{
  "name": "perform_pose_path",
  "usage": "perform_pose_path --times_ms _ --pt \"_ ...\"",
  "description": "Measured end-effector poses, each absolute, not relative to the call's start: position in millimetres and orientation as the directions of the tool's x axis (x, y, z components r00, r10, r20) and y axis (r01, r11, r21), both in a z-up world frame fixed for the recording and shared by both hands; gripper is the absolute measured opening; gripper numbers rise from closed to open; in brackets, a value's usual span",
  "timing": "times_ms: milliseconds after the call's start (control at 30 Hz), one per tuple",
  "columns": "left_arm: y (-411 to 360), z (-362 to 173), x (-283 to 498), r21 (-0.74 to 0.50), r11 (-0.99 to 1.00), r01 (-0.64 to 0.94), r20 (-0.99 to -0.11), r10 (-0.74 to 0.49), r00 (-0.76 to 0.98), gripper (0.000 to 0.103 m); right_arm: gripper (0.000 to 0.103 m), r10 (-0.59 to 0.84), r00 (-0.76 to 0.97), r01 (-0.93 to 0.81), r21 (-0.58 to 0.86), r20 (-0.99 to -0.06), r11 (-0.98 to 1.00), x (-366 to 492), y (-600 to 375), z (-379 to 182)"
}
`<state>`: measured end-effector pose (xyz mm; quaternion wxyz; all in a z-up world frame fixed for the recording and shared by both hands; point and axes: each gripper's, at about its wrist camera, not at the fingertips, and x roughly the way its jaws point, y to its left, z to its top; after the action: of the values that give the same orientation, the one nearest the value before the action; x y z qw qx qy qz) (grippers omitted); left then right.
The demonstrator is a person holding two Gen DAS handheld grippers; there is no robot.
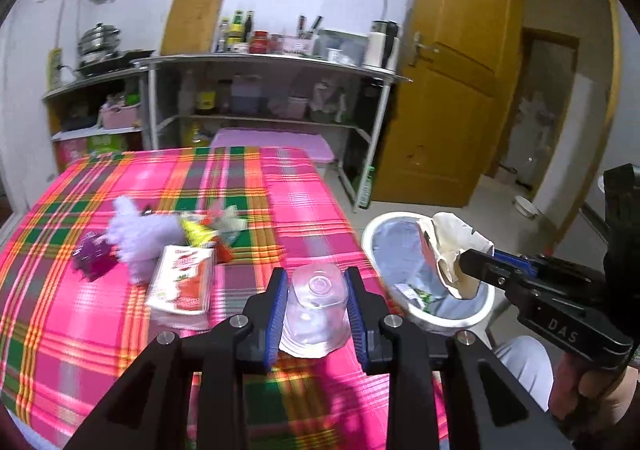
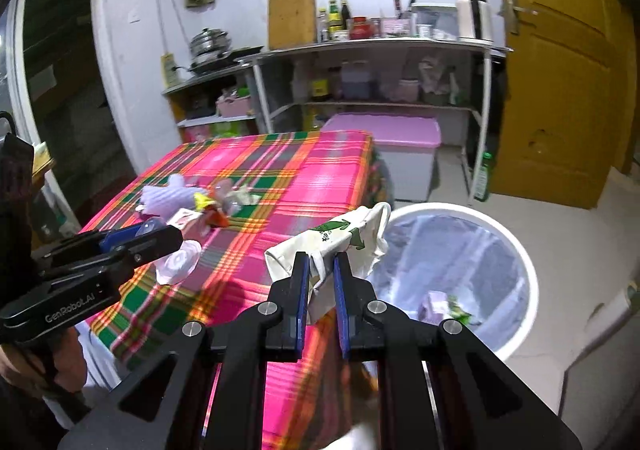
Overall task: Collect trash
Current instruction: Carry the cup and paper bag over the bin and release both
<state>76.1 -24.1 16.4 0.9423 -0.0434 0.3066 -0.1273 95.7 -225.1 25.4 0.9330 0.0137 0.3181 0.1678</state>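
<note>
Two handheld black grippers with blue pads, each clenched on one piece of trash. Left gripper [image 1: 317,302] clamped around a crumpled clear plastic cup [image 1: 316,310], bottom of cup pointing away from the camera, held above the near edge of the table with the pink, green and orange checked cloth [image 1: 280,202]. Right gripper [image 2: 321,282] pinched tight on a crumpled cream paper bag with green print [image 2: 340,240], held near the table corner and just beside the rim of the round white bin lined with a pale plastic bag [image 2: 516,250]; in the left wrist view this paper bag over the bin opening. Some trash already inside the bin. More litter left on the cloth: a white napkin pack with red print [image 1: 182,284], a fluffy lilac thing [image 1: 140,234], a purple wrapper [image 1: 92,254], a yellow wrapper [image 1: 196,234]. Behind, a metal shelf with bottles [image 1: 256,62] and a yellow wooden door [image 1: 448,82].
</note>
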Motion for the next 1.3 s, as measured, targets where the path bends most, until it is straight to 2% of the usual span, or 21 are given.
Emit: perform_pose_path --times_ms 633,1300 --pt "-116 2 120 -0.157 0.911 0.382 -0.603 -0.395 0.693 0.029 0.013 0.229 0.732 -0.152 0.174 -0.641 0.973 111 -305 -4" --pt "-173 -38 182 -0.205 0.864 0.459 -0.676 -0.464 0.572 0.029 0.015 0.213 0.639 -0.094 0.199 -0.739 0.975 143 -339 -49"
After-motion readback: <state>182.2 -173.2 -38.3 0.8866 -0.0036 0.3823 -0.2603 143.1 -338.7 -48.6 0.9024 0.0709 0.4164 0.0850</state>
